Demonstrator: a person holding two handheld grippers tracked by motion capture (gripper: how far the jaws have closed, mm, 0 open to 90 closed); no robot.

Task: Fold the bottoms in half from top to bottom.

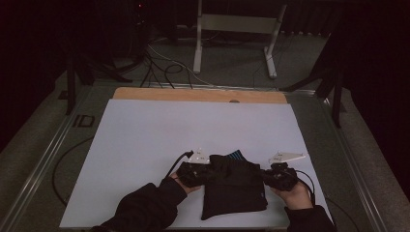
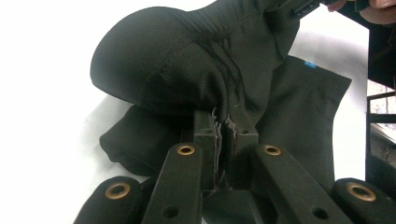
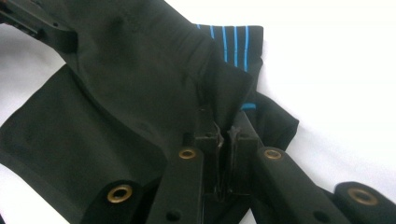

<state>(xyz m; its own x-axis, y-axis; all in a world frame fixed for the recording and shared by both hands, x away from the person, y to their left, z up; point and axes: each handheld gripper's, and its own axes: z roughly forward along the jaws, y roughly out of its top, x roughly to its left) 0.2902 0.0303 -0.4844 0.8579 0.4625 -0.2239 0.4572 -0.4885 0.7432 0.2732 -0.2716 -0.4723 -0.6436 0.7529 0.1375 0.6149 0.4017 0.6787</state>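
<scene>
A black knit garment (image 1: 234,186) with a blue-striped cuff (image 1: 236,155) lies near the front edge of the white board (image 1: 159,140). My left gripper (image 1: 196,173) is shut on its left side, and my right gripper (image 1: 279,176) is shut on its right side. In the left gripper view the jaws pinch a bulging fold of the black fabric (image 2: 163,60), lifted over a flat layer with a small blue tag (image 2: 310,65). In the right gripper view the jaws clamp the fabric (image 3: 140,70) just below the blue stripes (image 3: 233,44). The left gripper (image 3: 28,21) shows far off at the top left.
A strip of bare wood (image 1: 193,94) runs along the board's far edge. Metal rails (image 1: 43,159) border the table on both sides. Beyond it stand a white frame (image 1: 237,29) and cables (image 1: 164,67) on the floor. White board surface stretches behind and left of the garment.
</scene>
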